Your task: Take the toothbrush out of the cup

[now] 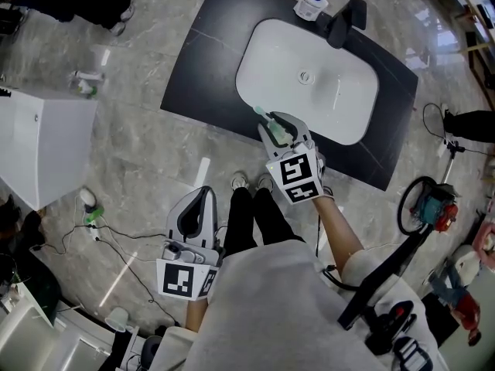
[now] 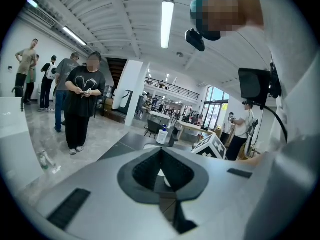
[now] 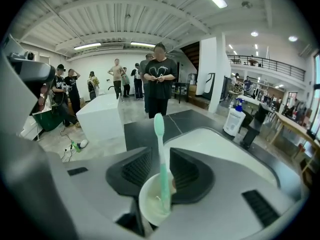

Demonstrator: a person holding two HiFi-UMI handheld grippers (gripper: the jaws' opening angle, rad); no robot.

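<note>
A white cup [image 3: 150, 206] stands between the jaws of my right gripper [image 3: 161, 151], deep near their base, with a mint-green toothbrush [image 3: 160, 149] upright in it. The jaws are spread wide on either side of the cup, and I cannot see the pads pressing on it. In the head view the right gripper [image 1: 280, 124] is at the near edge of the white sink [image 1: 340, 99], and the toothbrush head [image 1: 263, 113] pokes out to its left. My left gripper [image 1: 203, 193] hangs low beside my legs, shut and empty [image 2: 160, 150].
The sink sits in a dark counter [image 1: 205, 68]. A soap bottle [image 1: 311, 2] and a black faucet [image 1: 344, 18] are at its far side. A white cabinet [image 1: 39, 145] stands at the left. Cables lie on the floor, and several people stand beyond the counter.
</note>
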